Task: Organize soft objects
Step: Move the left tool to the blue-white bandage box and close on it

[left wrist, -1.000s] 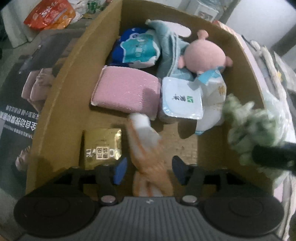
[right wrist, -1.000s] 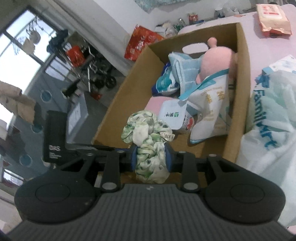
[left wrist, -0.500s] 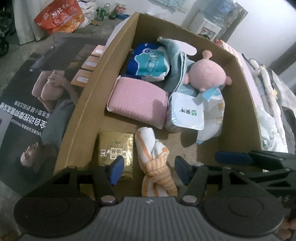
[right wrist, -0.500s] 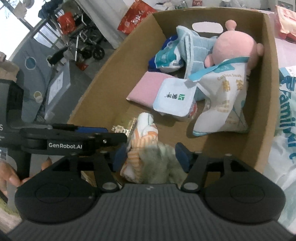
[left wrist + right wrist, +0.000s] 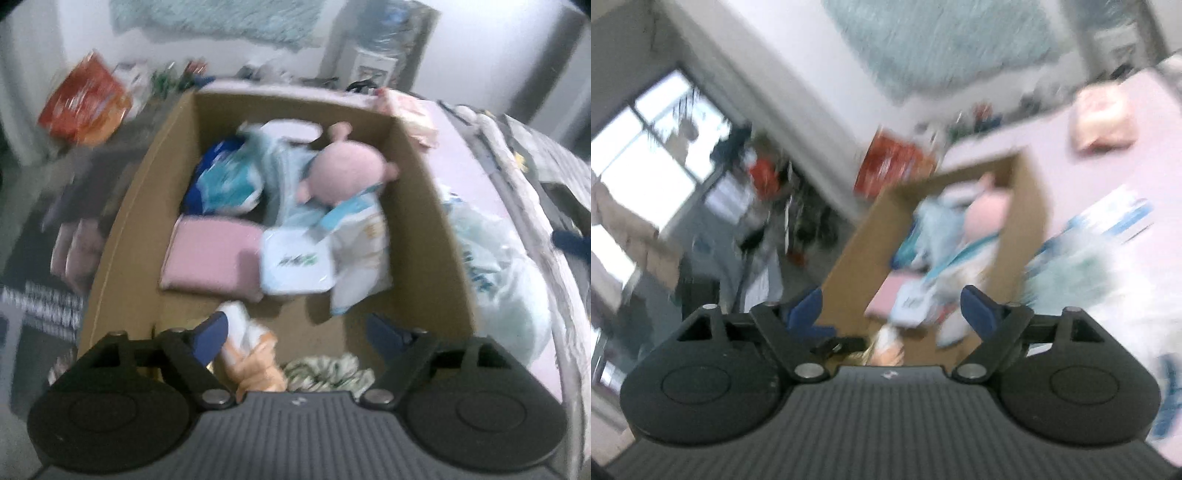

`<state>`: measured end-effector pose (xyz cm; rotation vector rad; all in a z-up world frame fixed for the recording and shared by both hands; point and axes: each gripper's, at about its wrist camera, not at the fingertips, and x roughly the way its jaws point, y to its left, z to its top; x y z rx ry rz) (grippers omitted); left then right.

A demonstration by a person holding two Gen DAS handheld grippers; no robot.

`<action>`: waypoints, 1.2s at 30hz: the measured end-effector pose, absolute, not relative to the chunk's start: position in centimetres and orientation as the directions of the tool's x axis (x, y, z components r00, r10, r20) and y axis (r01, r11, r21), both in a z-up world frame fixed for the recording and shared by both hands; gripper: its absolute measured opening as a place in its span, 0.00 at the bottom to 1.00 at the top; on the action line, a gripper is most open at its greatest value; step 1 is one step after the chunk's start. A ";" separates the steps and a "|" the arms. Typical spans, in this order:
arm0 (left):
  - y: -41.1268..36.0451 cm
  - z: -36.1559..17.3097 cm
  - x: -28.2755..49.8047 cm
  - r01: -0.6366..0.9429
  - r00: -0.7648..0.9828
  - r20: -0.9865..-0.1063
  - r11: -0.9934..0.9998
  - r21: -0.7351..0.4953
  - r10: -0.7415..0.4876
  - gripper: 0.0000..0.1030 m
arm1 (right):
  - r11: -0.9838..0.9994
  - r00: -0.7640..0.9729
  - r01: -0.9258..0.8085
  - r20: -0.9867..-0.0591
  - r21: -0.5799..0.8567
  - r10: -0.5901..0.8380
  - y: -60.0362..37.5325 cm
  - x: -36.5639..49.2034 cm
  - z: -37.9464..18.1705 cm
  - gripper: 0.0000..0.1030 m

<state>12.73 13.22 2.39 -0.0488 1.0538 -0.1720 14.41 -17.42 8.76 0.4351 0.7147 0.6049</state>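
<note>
Left jaws: while spread wide, having just been opening, clamped on nothing; left gripper (image 5: 297,334) above near end of brown cardboard box (image 5: 122,236).
Right jaws: likewise just opened, nothing between; right gripper (image 5: 892,306) outside box, near side.
Released items: orange-striped rolled cloth (image 5: 255,354) below left pad, long axis near-to-far; green-and-white fabric scrunchie (image 5: 328,371) just right of it, near wall.
Next item: crumpled white plastic bag (image 5: 506,295) right of box, probably nearer right gripper.
</note>
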 end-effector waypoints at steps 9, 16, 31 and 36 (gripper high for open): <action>1.7 7.1 16.6 0.350 0.602 -0.784 0.933 0.087 -0.153 0.94 | 0.816 0.752 -0.117 -0.486 0.566 0.445 -31.3 15.3 7.6 0.84; -10.3 3.8 24.0 0.588 0.548 -0.823 0.769 0.251 -0.150 0.97 | 0.751 0.751 -0.028 -0.482 0.660 0.452 -35.7 19.0 2.4 0.84; -19.0 -9.5 34.5 0.788 0.287 -0.958 0.566 0.240 0.007 0.97 | 0.730 0.710 -0.021 -0.504 0.683 0.492 -37.9 22.4 -4.8 0.84; -19.6 -10.9 35.7 0.782 0.251 -0.967 0.581 0.227 0.041 0.91 | 0.711 0.698 -0.046 -0.486 0.702 0.526 -37.3 22.6 -5.7 0.84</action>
